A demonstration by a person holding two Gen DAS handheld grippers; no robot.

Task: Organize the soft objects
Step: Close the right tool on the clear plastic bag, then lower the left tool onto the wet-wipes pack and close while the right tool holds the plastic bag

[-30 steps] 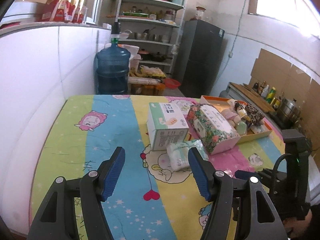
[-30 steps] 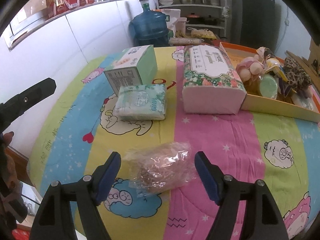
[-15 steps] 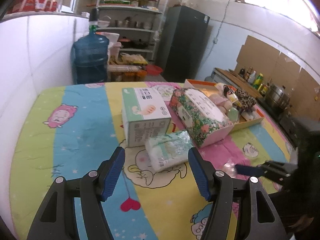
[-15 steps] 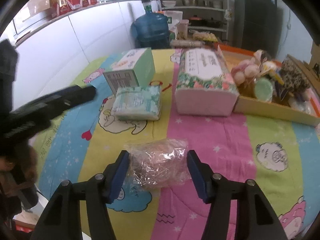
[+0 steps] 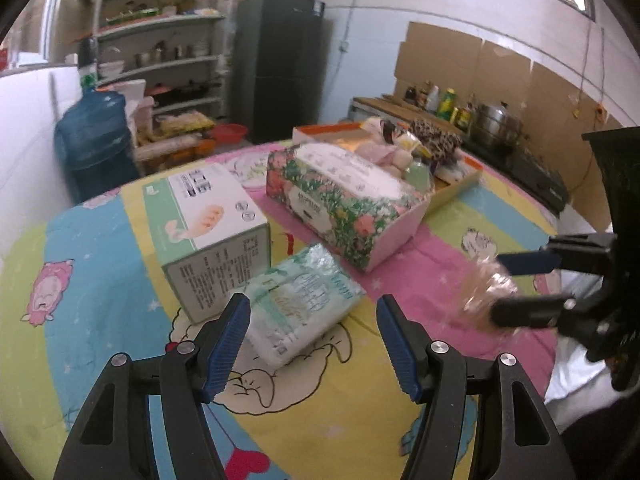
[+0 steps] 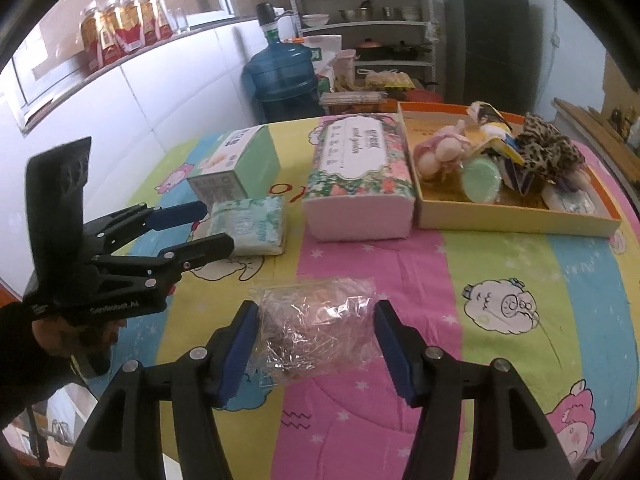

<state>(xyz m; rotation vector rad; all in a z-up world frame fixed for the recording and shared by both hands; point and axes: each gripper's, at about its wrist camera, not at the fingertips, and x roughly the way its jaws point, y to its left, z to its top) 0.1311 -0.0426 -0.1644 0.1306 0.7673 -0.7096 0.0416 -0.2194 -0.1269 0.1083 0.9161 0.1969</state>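
Note:
My right gripper (image 6: pixel 314 340) is shut on a crinkled clear plastic bag (image 6: pixel 316 330), pads pressing both its sides, just above the cloth. The bag also shows in the left wrist view (image 5: pixel 482 294) between the right gripper's fingers. My left gripper (image 5: pixel 312 334) is open and empty, its pads either side of a small green-white tissue pack (image 5: pixel 300 306) without touching it. In the right wrist view the left gripper (image 6: pixel 208 226) hovers at that pack (image 6: pixel 250 226). An orange-rimmed box (image 6: pixel 520 216) holding several soft toys stands at the back right.
A floral tissue pack (image 6: pixel 360 184) lies left of the box. A green-white carton (image 6: pixel 236 166) stands behind the small pack. The table has a striped cartoon cloth (image 6: pixel 520 280). A blue water jug (image 6: pixel 280 76), shelves and a dark fridge stand behind.
My right gripper has closed onto the plastic bag. My left gripper has moved forward and right, so the small tissue pack now lies between its open pads.

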